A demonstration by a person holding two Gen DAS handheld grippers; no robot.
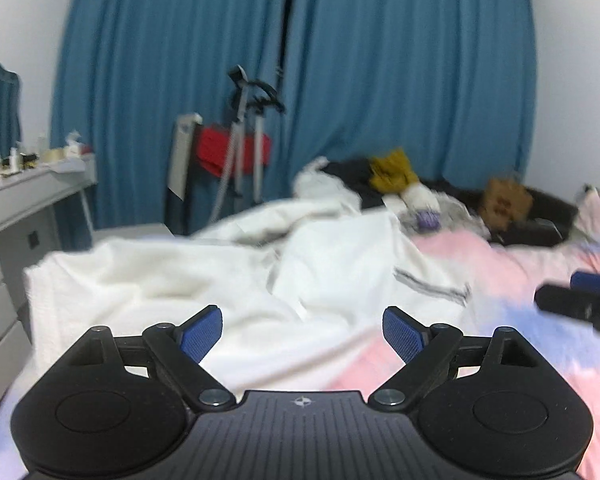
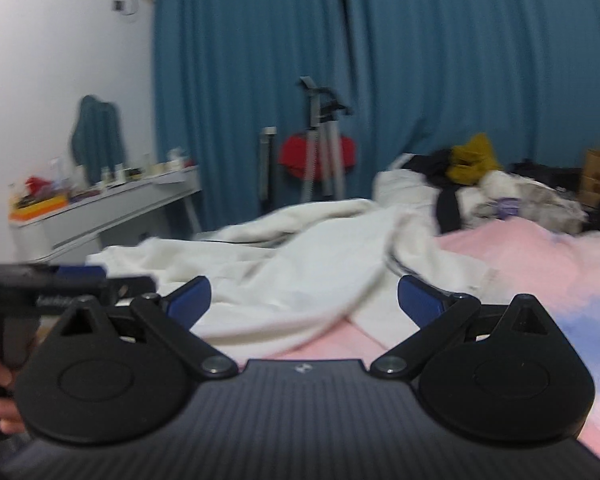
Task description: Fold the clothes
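A crumpled white garment (image 1: 228,276) with a dark striped hem lies on the pink and blue bedspread (image 1: 512,276); it also shows in the right wrist view (image 2: 300,264). My left gripper (image 1: 302,334) is open and empty, held just above the garment's near edge. My right gripper (image 2: 304,302) is open and empty, above the garment's near fold. The right gripper shows at the right edge of the left wrist view (image 1: 580,302). The left gripper shows at the left edge of the right wrist view (image 2: 66,282).
A pile of mixed clothes (image 1: 396,184) lies at the far end of the bed, with a brown paper bag (image 1: 504,200) beside it. A grey desk (image 1: 24,208) with small bottles stands left. A tripod (image 1: 244,136) and blue curtains (image 1: 380,80) stand behind.
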